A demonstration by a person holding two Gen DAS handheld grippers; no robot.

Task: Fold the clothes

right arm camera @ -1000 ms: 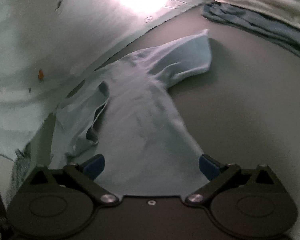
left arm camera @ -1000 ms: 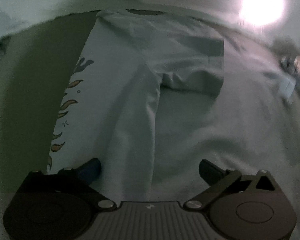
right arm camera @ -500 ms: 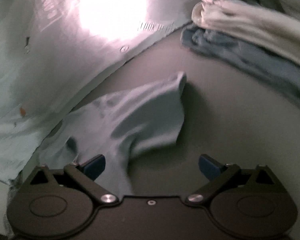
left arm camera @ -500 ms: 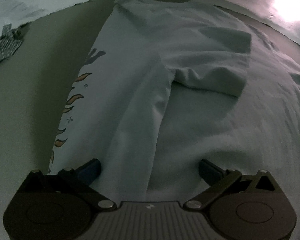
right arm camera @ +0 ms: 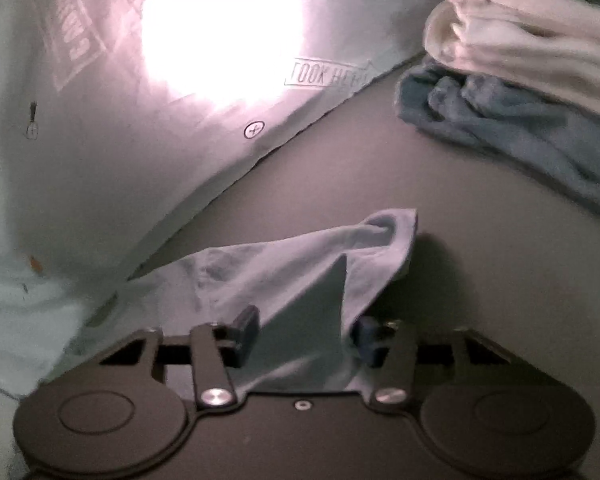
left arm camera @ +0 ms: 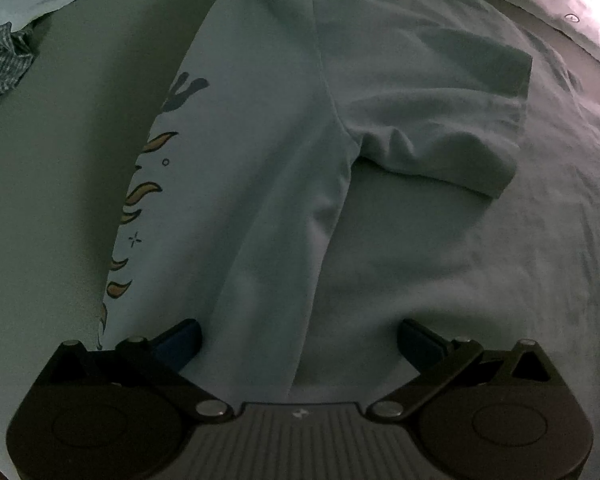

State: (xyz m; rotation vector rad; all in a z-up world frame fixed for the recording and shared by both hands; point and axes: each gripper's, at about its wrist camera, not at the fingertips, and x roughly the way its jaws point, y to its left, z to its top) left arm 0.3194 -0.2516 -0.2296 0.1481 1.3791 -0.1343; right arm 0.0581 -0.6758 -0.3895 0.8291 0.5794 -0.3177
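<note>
Left wrist view: left gripper (left arm camera: 298,334) wide open, holding nothing, over pale T-shirt (left arm camera: 400,240) spread flat on bed (left side folded inward). Right wrist view: right gripper (right arm camera: 306,330) partly closed around sleeve (right arm camera: 332,252); folded pile (right arm camera: 532,92) far right.

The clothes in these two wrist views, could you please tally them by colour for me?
Pale blue: 1, the T-shirt, one sleeve between the fingers of the right hand-held gripper
Darker blue: 1, the crumpled garment
White or cream: 1 folded pile; number of pieces unclear
Grey checked: 1 cloth
Total: 4
</note>
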